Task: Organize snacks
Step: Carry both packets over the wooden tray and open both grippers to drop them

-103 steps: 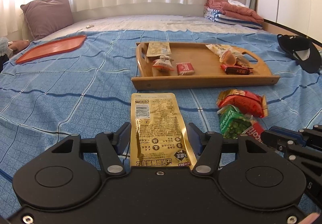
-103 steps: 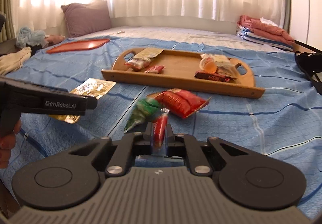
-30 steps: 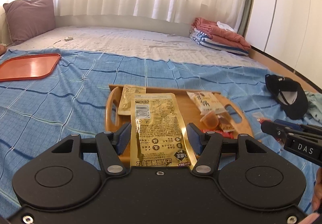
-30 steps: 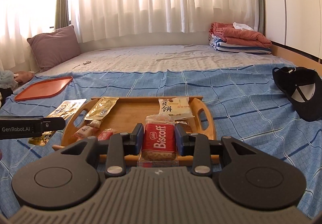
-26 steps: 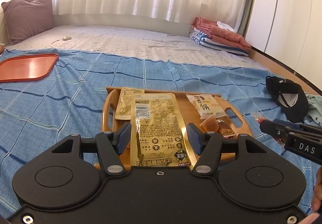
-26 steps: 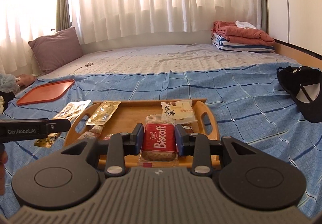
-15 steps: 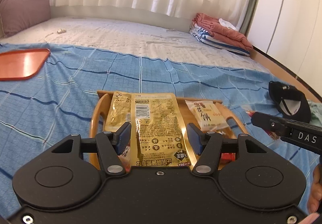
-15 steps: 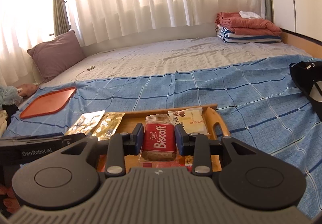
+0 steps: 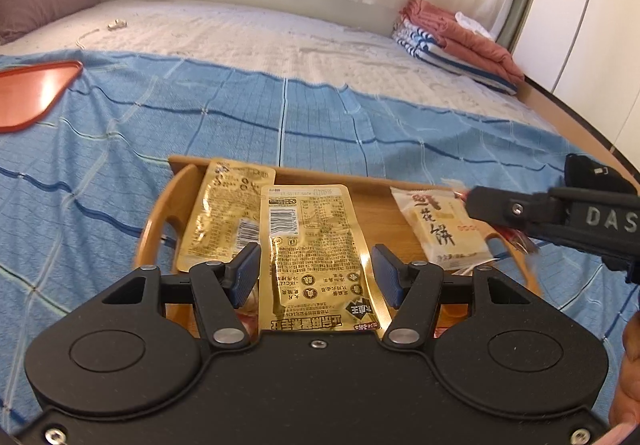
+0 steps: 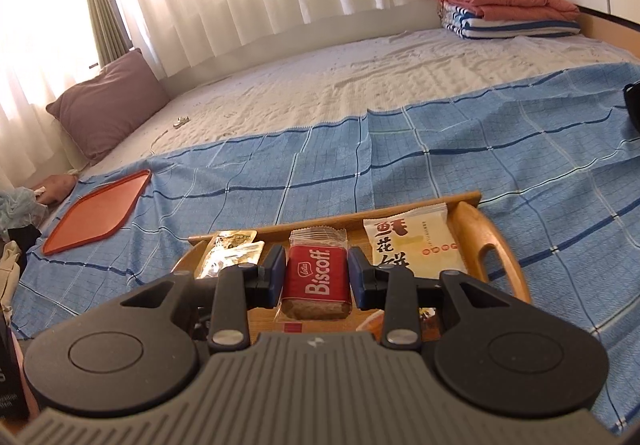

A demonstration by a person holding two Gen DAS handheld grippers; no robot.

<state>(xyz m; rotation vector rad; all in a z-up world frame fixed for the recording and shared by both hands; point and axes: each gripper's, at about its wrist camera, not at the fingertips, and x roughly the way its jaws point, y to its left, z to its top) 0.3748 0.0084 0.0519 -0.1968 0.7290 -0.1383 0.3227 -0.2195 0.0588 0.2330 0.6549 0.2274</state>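
Left gripper (image 9: 316, 275) clamped on gold pouch (image 9: 316, 261) above wooden tray (image 9: 154, 229). Right gripper (image 10: 317, 277) clamped on Biscoff packet (image 10: 316, 281), over tray's near edge.

Over the wooden tray (image 10: 474, 223), the left end is taken by a gold pouch (image 9: 224, 217) lying flat and the right end by a white pastry packet (image 10: 412, 241). Bare wood shows between them along the tray's far wall. Beyond the tray the blue blanket (image 10: 400, 157) lies open; an orange tray (image 10: 96, 213) sits well to its left.
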